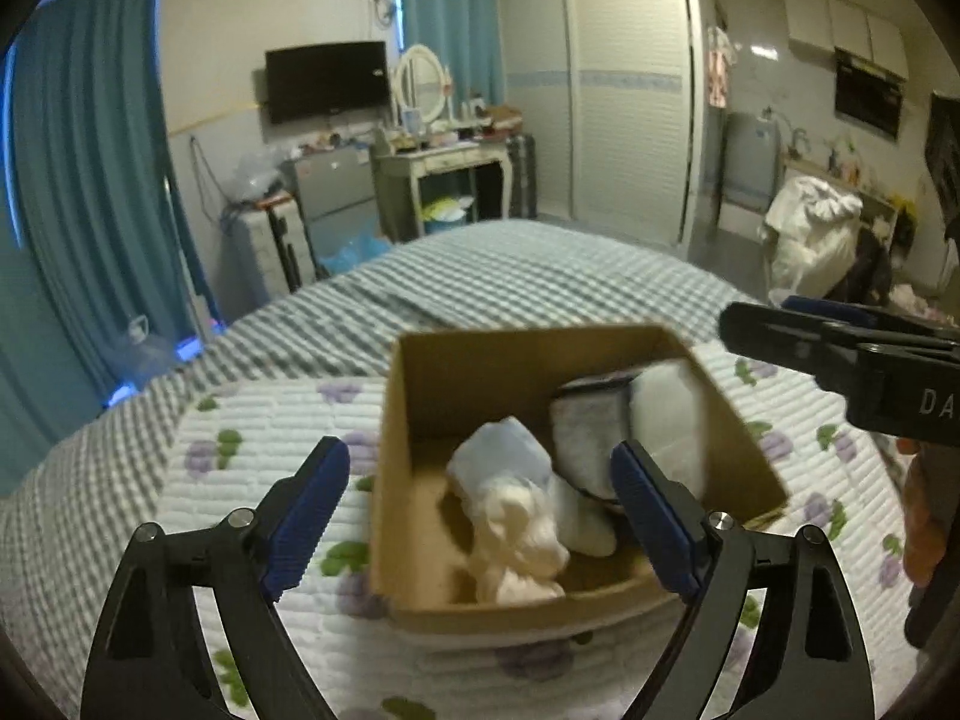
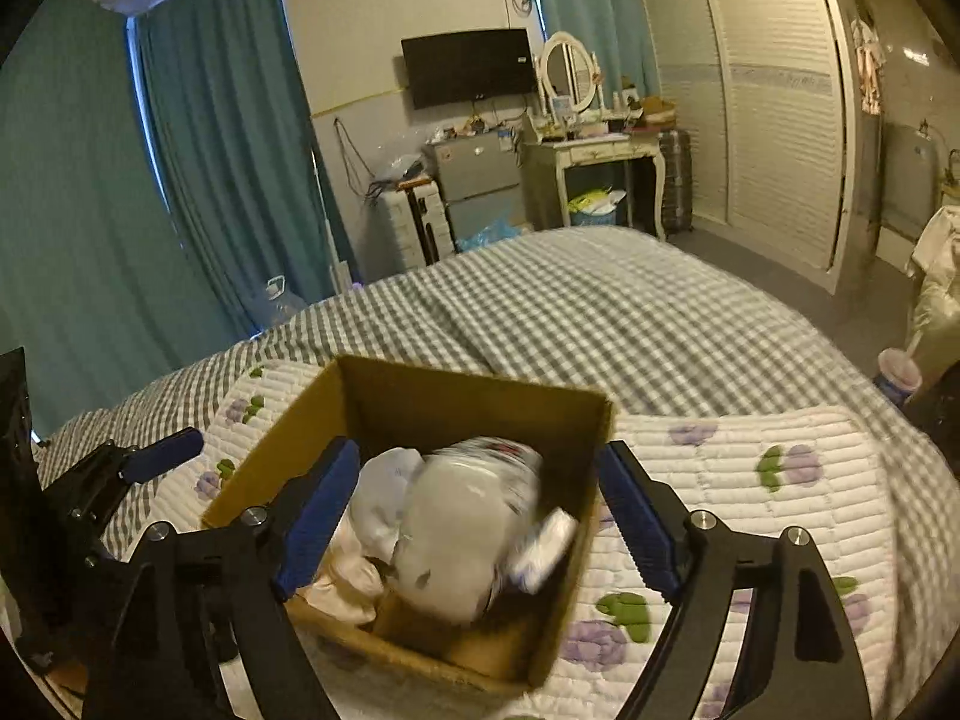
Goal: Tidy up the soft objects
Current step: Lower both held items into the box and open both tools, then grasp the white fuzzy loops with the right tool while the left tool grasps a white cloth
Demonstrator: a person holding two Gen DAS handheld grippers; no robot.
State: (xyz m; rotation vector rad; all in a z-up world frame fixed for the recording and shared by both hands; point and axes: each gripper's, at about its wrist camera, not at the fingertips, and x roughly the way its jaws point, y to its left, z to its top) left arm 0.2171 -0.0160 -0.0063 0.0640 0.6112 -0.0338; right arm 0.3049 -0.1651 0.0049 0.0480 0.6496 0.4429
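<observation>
An open cardboard box [image 1: 414,396] sits on a quilted floral pad on the bed; it also shows in the right wrist view [image 2: 456,408]. Inside lie a cream soft bundle [image 1: 516,546], a pale blue-white cloth [image 1: 504,456] and a white soft toy with a dark striped part [image 1: 660,414], seen blurred in the right wrist view [image 2: 462,534]. My left gripper [image 1: 480,516] is open and empty above the box's near side. My right gripper [image 2: 480,516] is open and empty over the box; it also shows side-on at the right of the left wrist view [image 1: 780,324].
The floral pad [image 2: 750,480] lies on a grey checked bedspread [image 2: 570,312]. Beyond the bed stand teal curtains [image 2: 228,150], a dressing table [image 2: 594,150], a small fridge [image 2: 474,180] and a wardrobe [image 2: 768,90]. A cup [image 2: 897,375] stands at the bed's right.
</observation>
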